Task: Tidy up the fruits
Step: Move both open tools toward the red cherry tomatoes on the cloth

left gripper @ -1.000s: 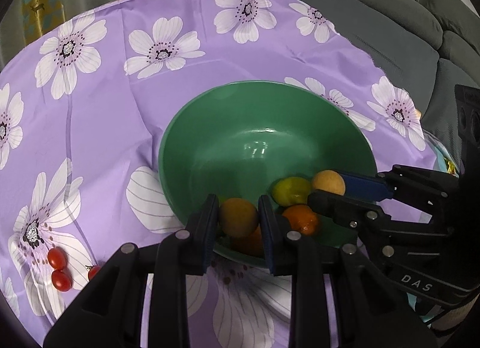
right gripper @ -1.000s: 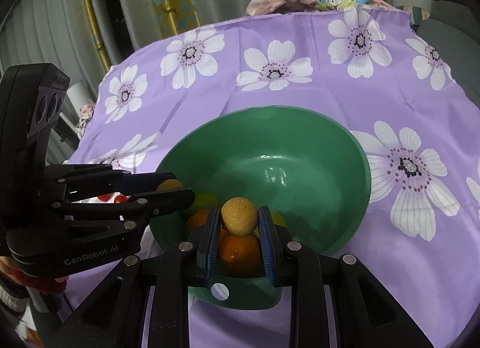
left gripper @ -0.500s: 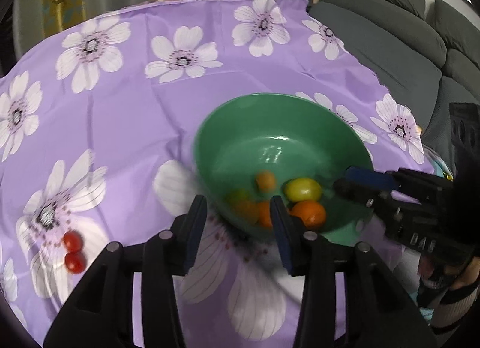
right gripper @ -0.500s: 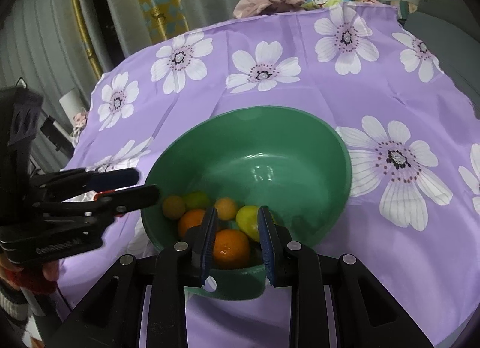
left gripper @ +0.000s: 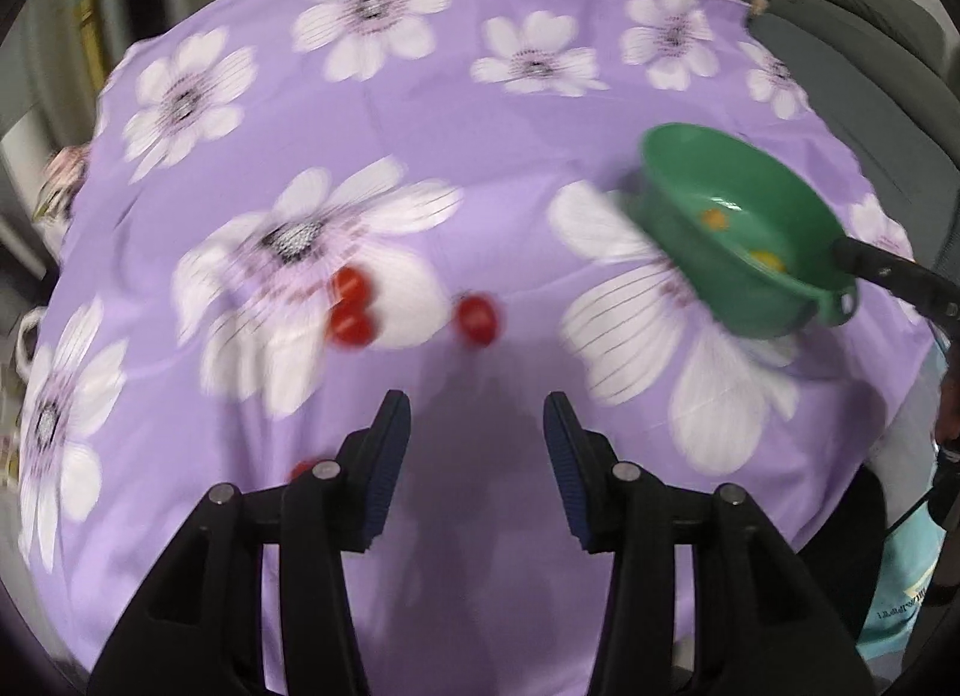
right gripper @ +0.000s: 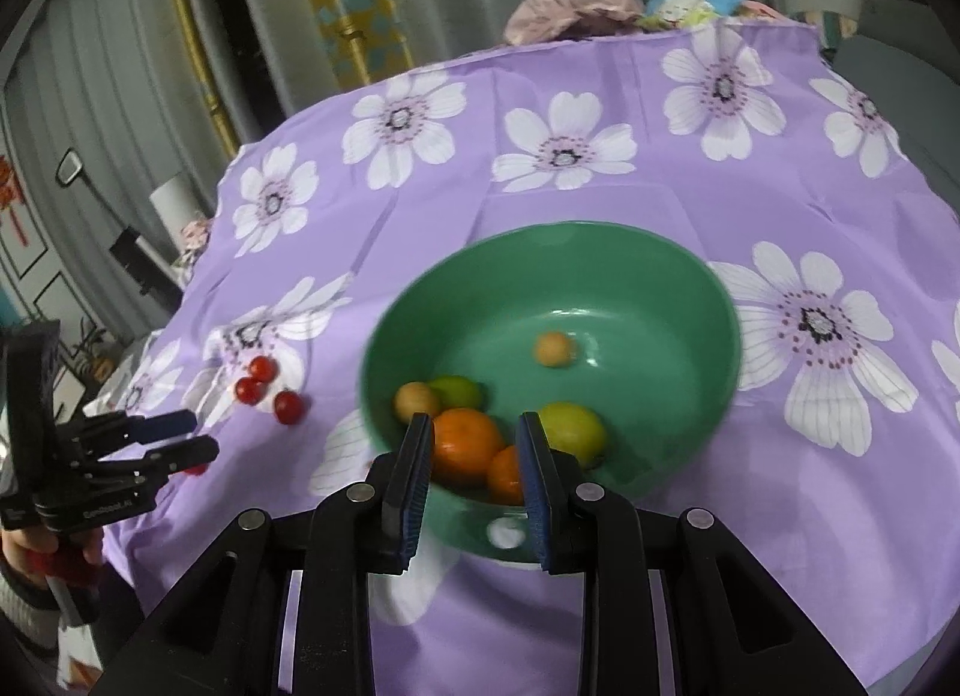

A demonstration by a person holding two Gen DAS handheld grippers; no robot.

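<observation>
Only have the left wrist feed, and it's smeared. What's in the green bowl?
Observer: Six fruits in the green bowl: two oranges, two yellow-green ones, two small tan ones.
Operator: Right gripper holding anything?
Observer: No. The right gripper is open at the bowl's near rim, nothing between its fingers.
Operator: Fruit left outside?
Observer: Three cherry tomatoes on the cloth, plus a fourth red one under the left gripper.

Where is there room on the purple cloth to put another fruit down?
Bare tablecloth lies behind the green bowl, toward the crumpled pink cloth, and right of the bowl. It is crowded left of the bowl, where the cherry tomatoes lie by the left gripper.
</observation>
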